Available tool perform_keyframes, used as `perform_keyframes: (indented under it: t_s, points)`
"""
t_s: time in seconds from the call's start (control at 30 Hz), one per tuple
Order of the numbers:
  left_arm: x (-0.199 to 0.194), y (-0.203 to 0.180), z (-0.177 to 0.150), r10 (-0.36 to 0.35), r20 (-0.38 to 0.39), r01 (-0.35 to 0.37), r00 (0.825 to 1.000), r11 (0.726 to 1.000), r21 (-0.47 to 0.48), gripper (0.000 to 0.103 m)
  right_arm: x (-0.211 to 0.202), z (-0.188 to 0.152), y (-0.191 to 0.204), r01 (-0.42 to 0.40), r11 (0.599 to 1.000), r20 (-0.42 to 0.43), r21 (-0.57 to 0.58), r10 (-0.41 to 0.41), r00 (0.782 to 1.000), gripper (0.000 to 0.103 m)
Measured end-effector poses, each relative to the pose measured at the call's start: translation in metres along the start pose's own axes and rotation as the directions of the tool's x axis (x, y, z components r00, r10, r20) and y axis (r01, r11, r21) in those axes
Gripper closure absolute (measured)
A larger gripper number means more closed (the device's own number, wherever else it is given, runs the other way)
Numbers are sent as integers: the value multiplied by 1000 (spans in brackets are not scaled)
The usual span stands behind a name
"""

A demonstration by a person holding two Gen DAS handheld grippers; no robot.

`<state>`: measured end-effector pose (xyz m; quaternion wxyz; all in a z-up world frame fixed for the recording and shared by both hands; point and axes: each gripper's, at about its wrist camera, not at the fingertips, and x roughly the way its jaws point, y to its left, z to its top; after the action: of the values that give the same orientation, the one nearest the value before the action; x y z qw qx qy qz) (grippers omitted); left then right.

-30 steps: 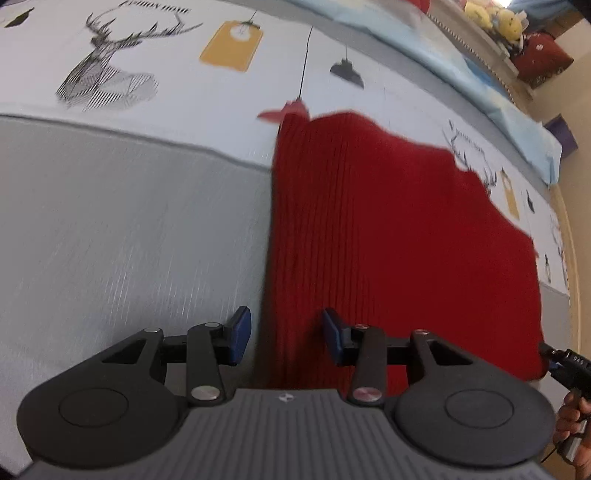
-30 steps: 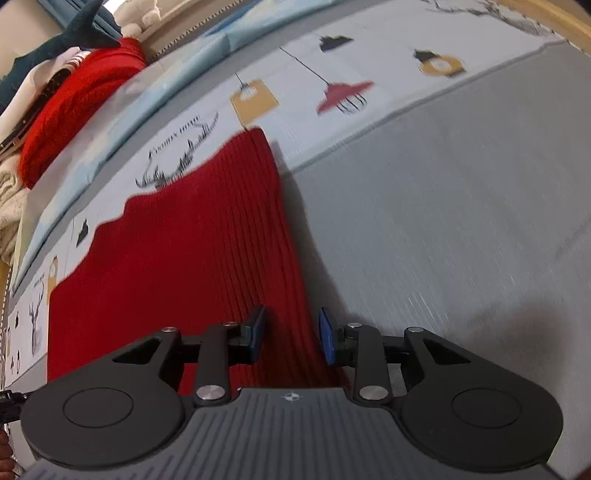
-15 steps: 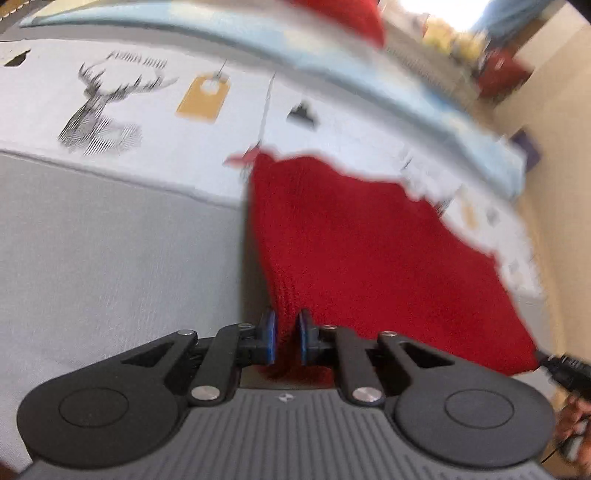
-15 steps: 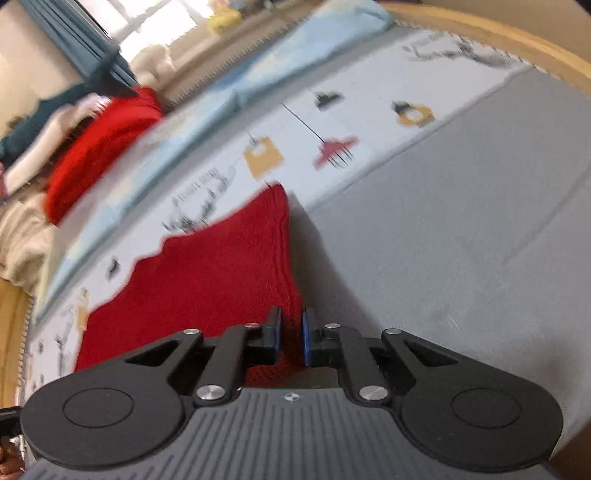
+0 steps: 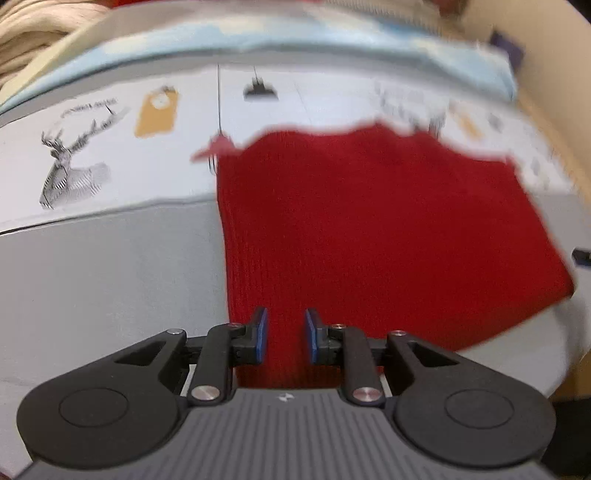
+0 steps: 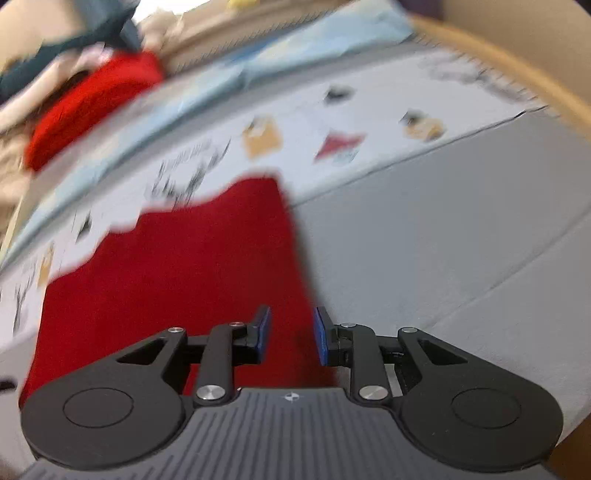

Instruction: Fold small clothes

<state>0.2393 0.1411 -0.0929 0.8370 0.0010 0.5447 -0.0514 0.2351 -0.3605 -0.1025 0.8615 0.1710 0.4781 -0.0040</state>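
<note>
Both the left gripper (image 5: 283,334) and the right gripper (image 6: 291,334) point steeply downward, their blue-padded jaws opening.

Motion blur smears the red knit garment (image 5: 369,229)'s far edge, and the gripper bodies hide its near edge.

Bed cover: grey panel (image 5: 110,280) fills the 8 to 9 o'clock side of the left wrist view; in the right wrist view the grey (image 6: 461,236) lies toward 3 o'clock.
Printed band: white strip (image 5: 177,177) past the grey, toward 11 o'clock.
Deer print (image 5: 74,166): at 10 o'clock, black line drawing.
Yellow tag print (image 5: 157,114): just right of the deer.
Black lamp print (image 5: 259,90): near 12 o'clock.
Light blue cloth (image 5: 295,33): along the top edge, blurred.
Clothes pile: bright red knit (image 6: 92,107) at 10 to 11 o'clock in the right wrist view, dark teal fabric (image 6: 66,40) above it.
</note>
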Motion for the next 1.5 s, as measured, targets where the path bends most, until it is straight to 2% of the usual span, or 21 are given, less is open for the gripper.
perform_keyframes:
  t_s: [0.07, 0.13, 0.3, 0.4, 0.53, 0.6, 0.7, 0.73, 0.83, 0.93, 1.03, 1.1, 1.2, 1.27, 1.37, 1.5]
  points:
    - [17, -6, -5, 62, -67, -59, 996, 997, 39, 80, 20, -9, 2, 23, 999, -104, -37, -26, 994, 76]
    - [23, -10, -7, 86, -78, -82, 993, 995, 57, 80, 34, -16, 2, 55, 995, -169, -80, -68, 983, 76]
    - [14, -11, -7, 71, -53, -69, 996, 997, 39, 80, 20, -13, 3, 52, 996, -118, -74, -60, 991, 76]
    - [13, -14, -8, 77, -57, -75, 995, 996, 43, 80, 16, -7, 1, 85, 994, -78, -67, -90, 993, 69]
    - [19, -11, -5, 79, -65, -76, 995, 996, 38, 80, 37, -10, -7, 154, 984, -166, -84, -166, 972, 68]
    - [23, -8, -6, 84, -73, -82, 994, 996, 35, 80, 33, -8, -6, 146, 987, -144, -67, -154, 977, 68]
    - [22, -4, -4, 73, -67, -72, 995, 997, 13, 80, 20, -1, -3, 139, 989, -55, -45, -141, 988, 68]
    - [22, -2, -4, 67, -67, -67, 996, 998, 7, 80, 23, 0, -4, 145, 988, -62, -46, -148, 987, 68]
    - [28, 3, -9, 62, -101, -62, 993, 998, 2, 80, 42, -10, -7, 188, 980, -178, -68, -197, 964, 67]
    - [20, 12, -5, 31, -94, -34, 995, 999, -29, 79, 32, -5, 3, 202, 977, -104, -62, -207, 973, 67]
    - [-11, 30, 5, 14, 6, -13, 1000, 994, -110, 78, 14, 1, 21, 191, 978, 10, -83, -190, 982, 67]
    - [-36, 43, 11, 1, 87, 12, 996, 989, -150, 76, 1, 1, 41, 169, 978, 70, -123, -162, 984, 67]
    - [-64, 58, 13, 15, 163, 17, 987, 981, -195, 72, -19, -1, 78, 87, 981, 121, -176, -66, 990, 67]
    - [-74, 65, 11, 49, 182, -9, 982, 976, -216, 72, -29, -7, 105, 32, 975, 155, -220, 2, 988, 67]
    - [-82, 69, 8, 128, 182, -88, 975, 974, -209, 72, -33, -22, 149, -23, 954, 169, -300, 77, 983, 67]
    - [-91, 78, 3, 154, 190, -113, 970, 971, -211, 72, -24, -46, 211, -96, 915, 147, -393, 166, 975, 67]
